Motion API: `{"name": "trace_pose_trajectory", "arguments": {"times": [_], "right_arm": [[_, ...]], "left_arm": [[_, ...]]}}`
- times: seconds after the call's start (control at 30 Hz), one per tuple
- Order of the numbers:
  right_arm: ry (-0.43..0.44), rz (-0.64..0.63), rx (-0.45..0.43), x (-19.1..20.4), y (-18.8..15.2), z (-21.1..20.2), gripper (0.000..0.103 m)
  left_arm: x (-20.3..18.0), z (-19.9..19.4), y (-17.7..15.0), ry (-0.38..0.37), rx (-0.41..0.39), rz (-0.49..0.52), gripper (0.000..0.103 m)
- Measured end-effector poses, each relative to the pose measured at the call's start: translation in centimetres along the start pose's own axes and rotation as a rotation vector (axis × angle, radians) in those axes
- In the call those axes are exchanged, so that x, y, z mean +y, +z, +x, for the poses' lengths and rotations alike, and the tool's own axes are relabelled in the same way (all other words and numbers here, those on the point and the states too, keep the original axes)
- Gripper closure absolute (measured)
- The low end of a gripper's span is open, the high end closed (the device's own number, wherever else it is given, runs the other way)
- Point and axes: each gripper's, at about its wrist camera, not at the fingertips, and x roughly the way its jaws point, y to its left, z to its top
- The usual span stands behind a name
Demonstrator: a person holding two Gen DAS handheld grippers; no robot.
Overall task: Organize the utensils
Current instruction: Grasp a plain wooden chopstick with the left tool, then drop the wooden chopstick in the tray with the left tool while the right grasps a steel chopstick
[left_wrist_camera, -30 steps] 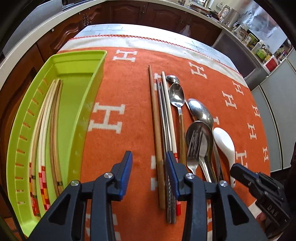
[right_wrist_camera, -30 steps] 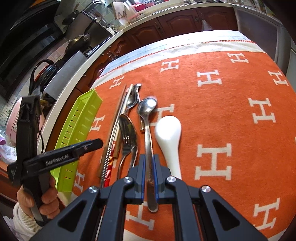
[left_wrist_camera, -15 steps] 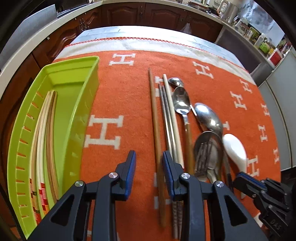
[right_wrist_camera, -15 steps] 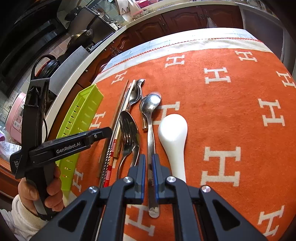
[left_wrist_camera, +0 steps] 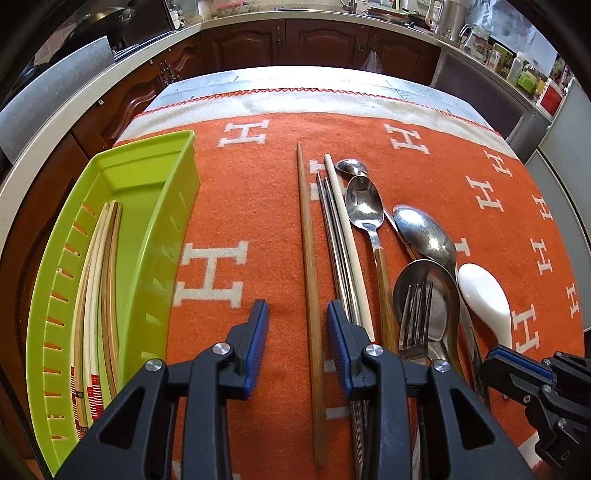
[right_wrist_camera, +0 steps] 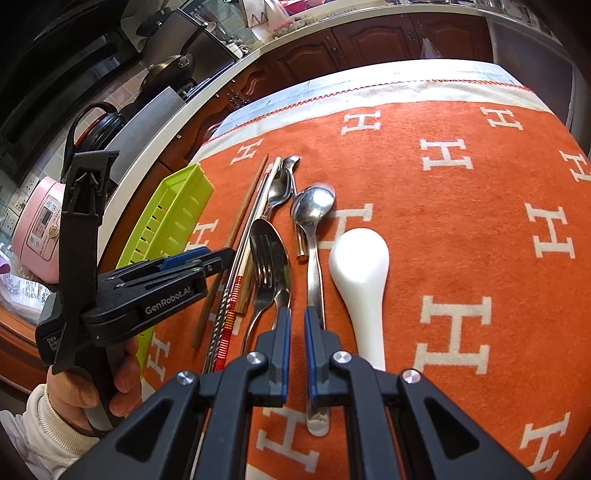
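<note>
Step in hand: wooden chopstick straddled by left tool, jaws just reopened slightly, pads not yet touching it. Chopstick lies on orange-clothed table, beside metal pair. Right tool nearly shut over spoon handle (contact unclear). Next judged: pinch required, then transfer to green tray.

- A home kitchen, seen from a table under an orange blanket patterned with white H letters.
- Dark wooden cabinets under a pale countertop run along the far and left sides.
- A frying pan and a pink rice cooker stand at left.
- A kettle and jars crowd the far right counter.
</note>
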Motion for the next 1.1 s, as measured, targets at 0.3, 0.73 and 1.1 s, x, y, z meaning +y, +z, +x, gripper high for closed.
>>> {"name": "trace_pose_trajectory", "arguments": {"times": [0.3,0.73,1.1], "right_arm": [[-0.006,-0.018,-0.004,0.9,0.0,-0.3,0.096],[-0.023,-0.041,-0.003,2.9,-0.2,-0.7,0.096],[-0.019,-0.041,0.026,4.7,0.3,0.0,0.096]], "left_arm": [[1.7,-0.4,-0.3,-0.066,0.009,-0.061,0.097],[2.2,-2.8,-1.8,-0.164,-0.005,-0.058,0.098],[7.1,-11.0,-1.1,-0.101,-0.185,-0.062,0.098]]}}
